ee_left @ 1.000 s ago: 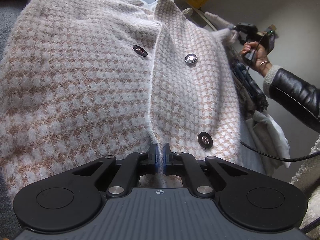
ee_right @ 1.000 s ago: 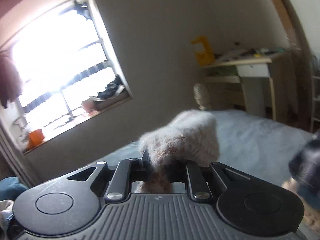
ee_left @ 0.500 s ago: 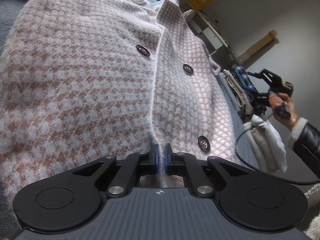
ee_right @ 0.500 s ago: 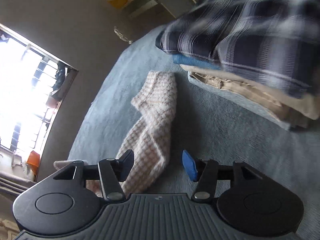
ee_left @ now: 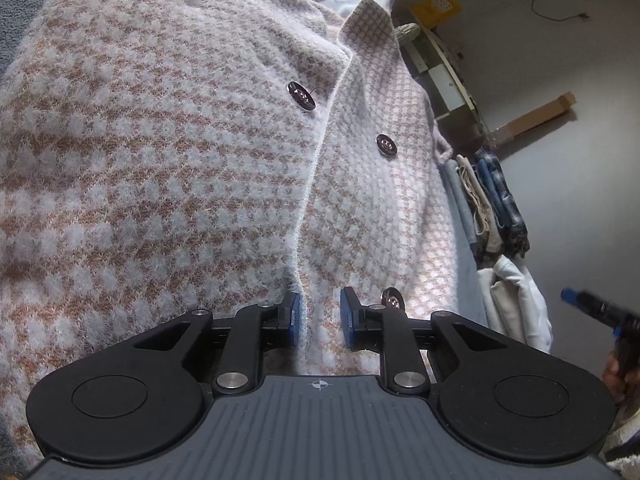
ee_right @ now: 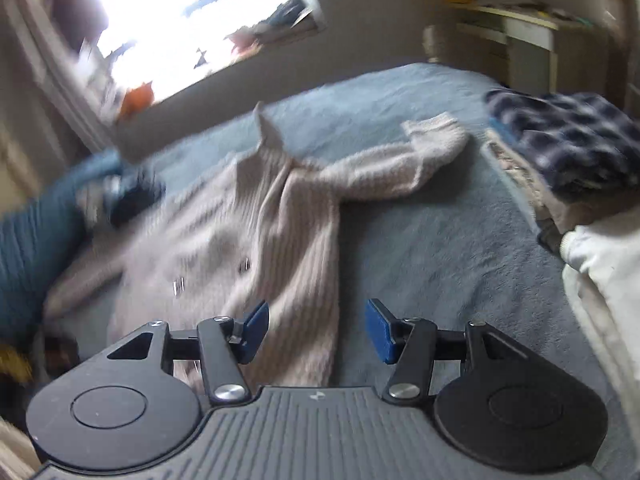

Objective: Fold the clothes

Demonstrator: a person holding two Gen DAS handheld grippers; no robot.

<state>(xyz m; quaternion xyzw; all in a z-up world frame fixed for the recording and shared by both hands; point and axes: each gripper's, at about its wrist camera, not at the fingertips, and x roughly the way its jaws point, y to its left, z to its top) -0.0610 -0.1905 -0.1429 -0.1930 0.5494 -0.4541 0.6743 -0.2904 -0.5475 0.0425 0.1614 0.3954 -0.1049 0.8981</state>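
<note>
A fuzzy pink-and-white checked cardigan [ee_left: 180,160] with dark buttons [ee_left: 386,146] lies spread on the bed and fills the left wrist view. My left gripper [ee_left: 320,316] sits low at its front hem. Its jaws are opening, with the hem edge lying between the blue pads, which do not press on it. In the blurred right wrist view the cardigan [ee_right: 248,232] lies ahead, one sleeve [ee_right: 400,164] stretched out to the right. My right gripper [ee_right: 318,332] hovers over the cardigan's near edge, open, with nothing between its fingers.
A blue-grey bed cover [ee_right: 440,240] lies under everything. A stack of folded clothes topped by dark plaid [ee_right: 568,144] and a white garment [ee_right: 600,280] sit at the right. A bright window [ee_right: 192,20] and a desk [ee_right: 520,32] stand behind. A teal sleeve [ee_right: 32,240] is at the left.
My left jaws, shut on the hem before, have parted. My right gripper let go of the sleeve, opened and swung fast across the bed; the sleeve now lies flat.
</note>
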